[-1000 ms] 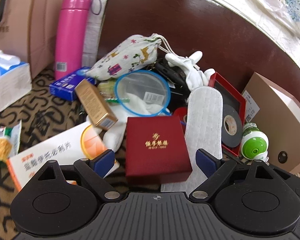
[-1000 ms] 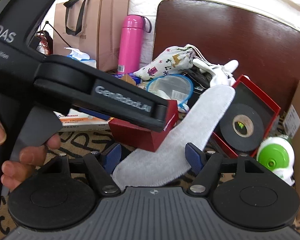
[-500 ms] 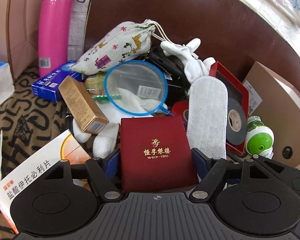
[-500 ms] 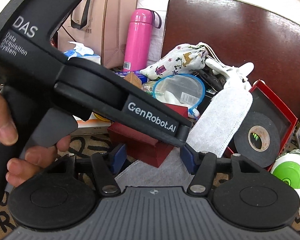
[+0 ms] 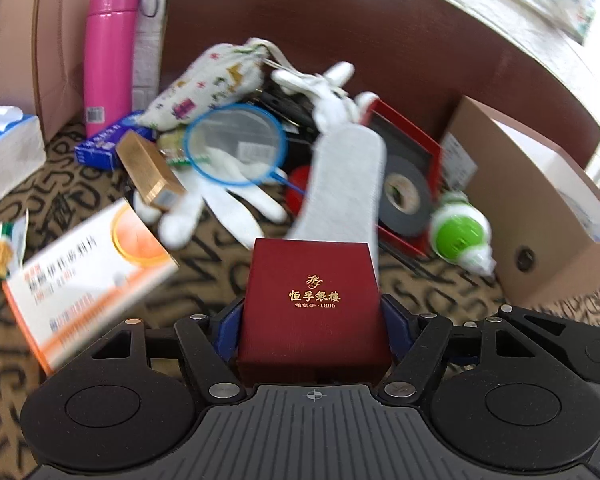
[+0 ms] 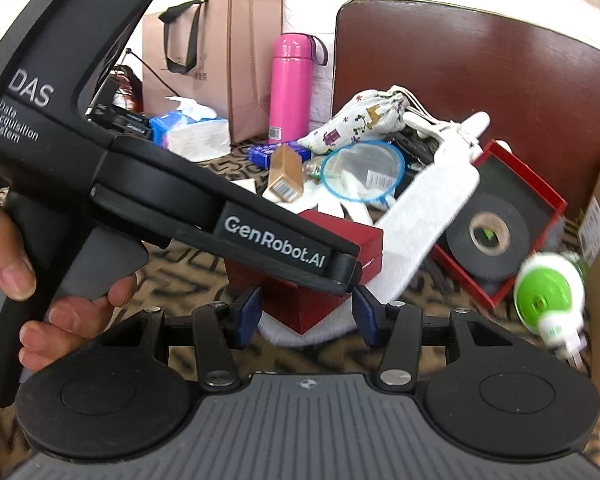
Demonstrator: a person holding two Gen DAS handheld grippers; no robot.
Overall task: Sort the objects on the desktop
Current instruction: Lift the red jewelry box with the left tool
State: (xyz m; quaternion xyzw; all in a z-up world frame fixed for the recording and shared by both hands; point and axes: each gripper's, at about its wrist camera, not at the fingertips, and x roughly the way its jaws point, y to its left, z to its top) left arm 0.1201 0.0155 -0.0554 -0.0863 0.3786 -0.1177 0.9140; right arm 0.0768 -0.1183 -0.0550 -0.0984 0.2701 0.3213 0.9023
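I have the red jewellery box point(image 5: 313, 304) clamped squarely between the blue pads point(image 5: 228, 332) of my left hand-held gripper point(image 5: 313, 330), sitting dead ahead of it, lid up with the gold lettering facing me, and it looks lifted off the patterned surface point(image 5: 72, 184). My right hand-held gripper point(image 6: 306, 314) hangs just behind and below the box with its fingers apart, holding nothing; the white insole point(image 6: 428, 216) runs diagonally away beyond it. The left tool's body hides much of the box from the right camera, and the box's underside is out of view, so I cannot confirm contact with the insole
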